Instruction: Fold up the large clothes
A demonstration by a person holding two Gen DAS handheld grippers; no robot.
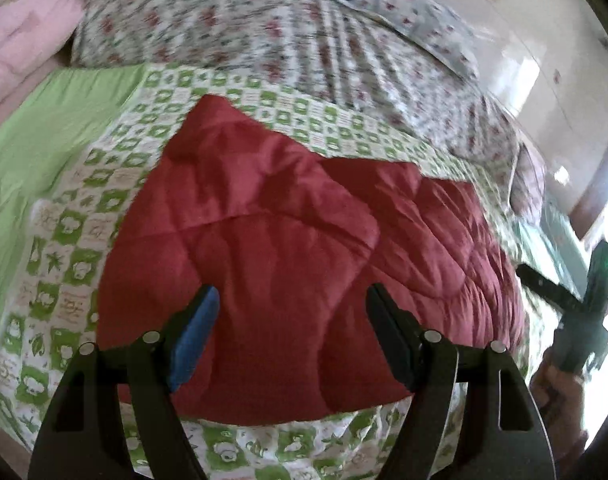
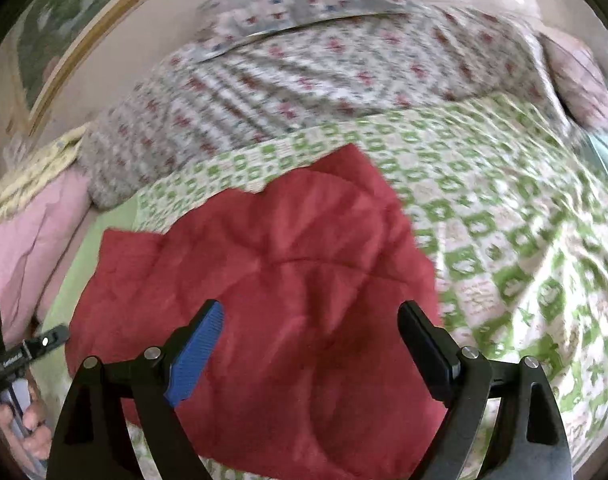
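On a bed spread with a green-and-white checked sheet (image 1: 116,168), a red quilted garment (image 1: 288,248) is seen lying in a folded, rumpled block, its near edge close to the bed's front and its far corner pointing toward a heap of floral bedding (image 1: 264,32). The left gripper (image 1: 292,320) and the right gripper (image 2: 309,336) are both held above the red cloth, angled down at it, with fingers spread wide and nothing between them; no fabric is pinched by either. In the right wrist view the pads (image 2: 196,352) are shown clear of the surface. Each gripper is caught at the edge of the other's view, and a hand (image 2: 28,416) is glimpsed on the left one's handle.

The fold appears to be laid and released, with the next grasp not yet taken. For that step to be done well, two corners of one edge are best chosen, both layers are best caught together in each grip, and the edge is best carried over evenly so the padding is not bunched. Creases across the middle could be smoothed first. Slippage of the slick, puffy fabric is judged the main risk.
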